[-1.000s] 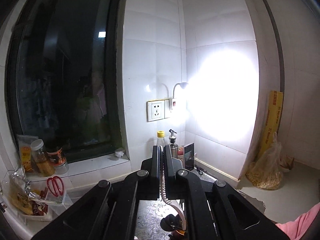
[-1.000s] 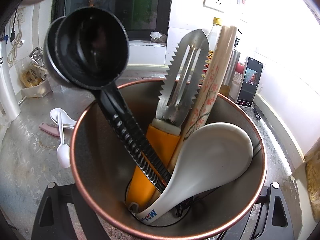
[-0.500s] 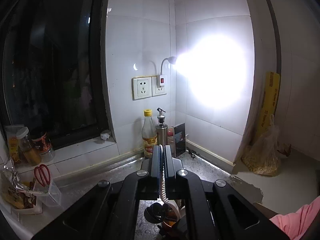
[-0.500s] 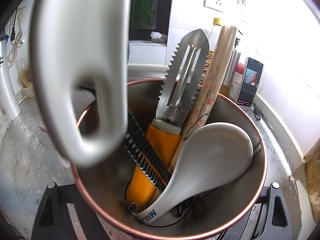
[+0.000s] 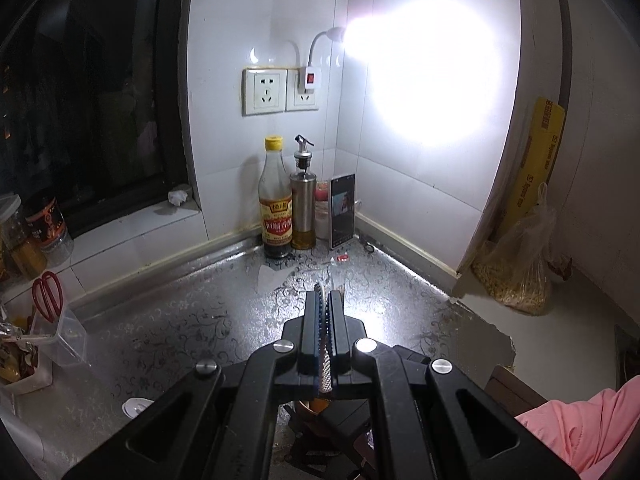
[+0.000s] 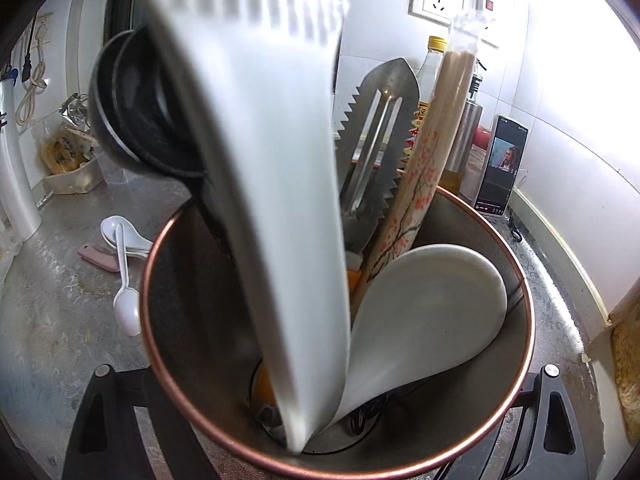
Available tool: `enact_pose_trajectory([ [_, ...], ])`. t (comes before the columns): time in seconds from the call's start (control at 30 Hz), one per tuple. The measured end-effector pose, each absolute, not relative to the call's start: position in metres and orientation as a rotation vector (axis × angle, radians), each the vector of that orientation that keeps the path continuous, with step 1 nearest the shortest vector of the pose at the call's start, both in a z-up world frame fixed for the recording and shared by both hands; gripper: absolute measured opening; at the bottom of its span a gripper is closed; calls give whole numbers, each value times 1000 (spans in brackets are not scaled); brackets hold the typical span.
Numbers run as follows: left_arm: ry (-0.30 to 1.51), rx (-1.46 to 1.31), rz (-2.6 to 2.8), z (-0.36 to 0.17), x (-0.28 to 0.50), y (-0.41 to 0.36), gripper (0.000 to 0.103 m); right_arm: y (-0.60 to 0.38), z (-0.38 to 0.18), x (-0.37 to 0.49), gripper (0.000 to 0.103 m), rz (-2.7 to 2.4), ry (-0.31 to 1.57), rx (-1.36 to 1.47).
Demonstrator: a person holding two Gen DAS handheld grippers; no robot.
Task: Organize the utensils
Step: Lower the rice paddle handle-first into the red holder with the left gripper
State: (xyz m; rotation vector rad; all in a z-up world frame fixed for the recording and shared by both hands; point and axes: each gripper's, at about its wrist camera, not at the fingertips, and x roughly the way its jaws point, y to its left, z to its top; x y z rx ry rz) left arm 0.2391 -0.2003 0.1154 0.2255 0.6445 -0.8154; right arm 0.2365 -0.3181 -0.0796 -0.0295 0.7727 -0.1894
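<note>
My right gripper (image 6: pixel 332 432) is shut on a copper-rimmed metal cup (image 6: pixel 516 280); its black fingers (image 6: pixel 108 400) show on both sides of it. The cup holds a black scoop (image 6: pixel 136 120), a serrated metal blade (image 6: pixel 376 140) with an orange handle, sleeved chopsticks (image 6: pixel 424 168) and a white ceramic spoon (image 6: pixel 432 312). A wide white paddle (image 6: pixel 280 200), blurred, stands handle-down inside the cup, its end near the bottom. My left gripper (image 5: pixel 323 300) is shut on the paddle's studded blade (image 5: pixel 325 368), seen edge-on. Part of the cup shows dimly beneath it.
White plastic spoons (image 6: pixel 124 280) and a pink handle (image 6: pixel 96 258) lie on the steel counter left of the cup. A sauce bottle (image 5: pixel 276 200), an oil dispenser (image 5: pixel 303 204) and a lit phone (image 5: pixel 343 210) stand in the corner. A bag of grain (image 5: pixel 516 276) sits right, red scissors (image 5: pixel 48 296) left.
The white paddle has come down from above, handle first, into the cup. The left wrist view has tipped from the wall down to the counter. The right gripper and cup have not moved.
</note>
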Motion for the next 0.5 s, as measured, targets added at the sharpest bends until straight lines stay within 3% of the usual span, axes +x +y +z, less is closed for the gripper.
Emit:
enact_pose_trajectory([
  [0.5,730,187,-827,107,245,-199,4,-318,-80,236,93,-190,774,-30],
])
